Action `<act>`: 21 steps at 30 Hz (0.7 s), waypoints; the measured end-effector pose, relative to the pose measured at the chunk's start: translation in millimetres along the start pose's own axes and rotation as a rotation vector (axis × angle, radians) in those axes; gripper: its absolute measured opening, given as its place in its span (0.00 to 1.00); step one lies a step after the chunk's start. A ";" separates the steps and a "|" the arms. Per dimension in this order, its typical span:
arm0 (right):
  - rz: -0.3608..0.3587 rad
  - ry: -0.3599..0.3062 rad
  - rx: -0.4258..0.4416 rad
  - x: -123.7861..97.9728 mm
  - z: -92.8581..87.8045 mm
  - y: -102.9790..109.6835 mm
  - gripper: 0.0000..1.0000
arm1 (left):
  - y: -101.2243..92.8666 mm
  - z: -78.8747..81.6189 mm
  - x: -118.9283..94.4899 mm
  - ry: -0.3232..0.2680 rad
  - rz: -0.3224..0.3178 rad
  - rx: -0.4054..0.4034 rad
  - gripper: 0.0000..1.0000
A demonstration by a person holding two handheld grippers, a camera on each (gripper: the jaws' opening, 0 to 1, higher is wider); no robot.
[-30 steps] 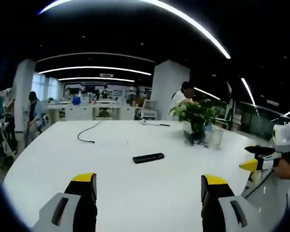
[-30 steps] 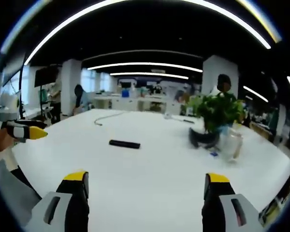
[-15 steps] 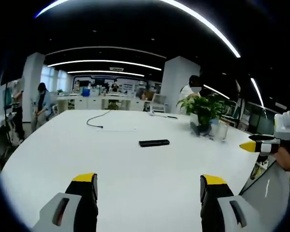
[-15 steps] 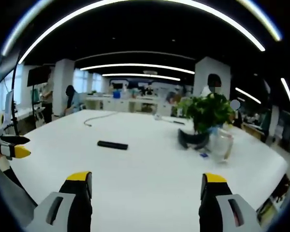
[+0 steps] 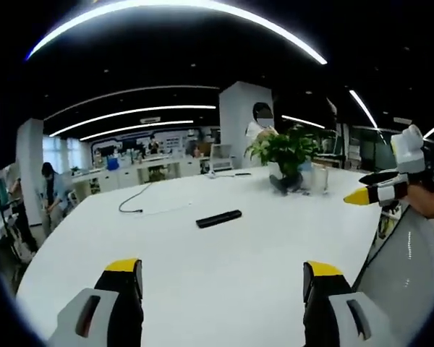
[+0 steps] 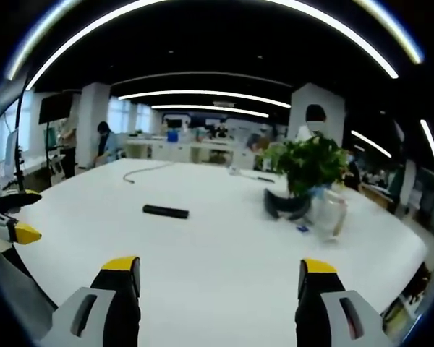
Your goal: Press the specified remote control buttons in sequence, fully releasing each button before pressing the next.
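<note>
- White tabletop (image 5: 224, 260) carries one black remote control (image 5: 219, 218), lying flat near the middle, well apart from both grippers and untouched.
- Left gripper (image 5: 223, 278): yellow-tipped fingers stand wide apart with nothing between them, held above the near part of the tabletop.
- Right gripper (image 6: 220, 275): fingers likewise spread and empty; in the left gripper view it appears at the right edge (image 5: 369, 189), where its fingers look nearly together, so the wide gap is read from its own view.
- One potted plant (image 6: 307, 166) stands beyond the remote control to the right, with one clear glass jar (image 6: 329, 213) just beside it.
- One loose cable (image 5: 134, 202) lies on the far left of the tabletop.
- Count: two grippers, one remote control, one plant, one jar, one cable; several people are in the background.
- Risk, as judged: the remote control is thin and unanchored, so an off-centre press could slide or tip it; its buttons are too small to tell apart from here, so a wide fingertip may strike the wrong one or two at once.
- Risk, as judged: a low approach could block the remote control from view.
</note>
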State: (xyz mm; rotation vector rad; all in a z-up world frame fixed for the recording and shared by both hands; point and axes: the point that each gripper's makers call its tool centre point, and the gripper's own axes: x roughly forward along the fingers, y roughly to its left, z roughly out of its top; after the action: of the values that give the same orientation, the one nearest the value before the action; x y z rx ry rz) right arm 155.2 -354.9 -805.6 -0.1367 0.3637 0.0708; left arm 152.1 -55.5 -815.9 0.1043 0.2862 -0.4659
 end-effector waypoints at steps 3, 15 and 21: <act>0.004 -0.008 -0.008 -0.4 1.3 0.9 0.88 | 3.4 -0.4 0.3 -0.006 0.006 -0.031 0.98; -0.008 -0.019 0.000 -1.4 2.8 -2.0 0.85 | 6.3 -3.0 -0.6 0.008 0.020 -0.053 0.99; -0.005 -0.023 0.003 -1.5 3.2 -1.9 0.85 | 7.0 -6.0 -0.5 0.024 0.027 -0.051 1.00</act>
State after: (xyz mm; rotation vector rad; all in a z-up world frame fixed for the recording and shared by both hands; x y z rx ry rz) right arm 155.1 -356.4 -801.8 -0.1340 0.3406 0.0666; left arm 153.4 -48.1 -821.2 0.0640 0.3199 -0.4302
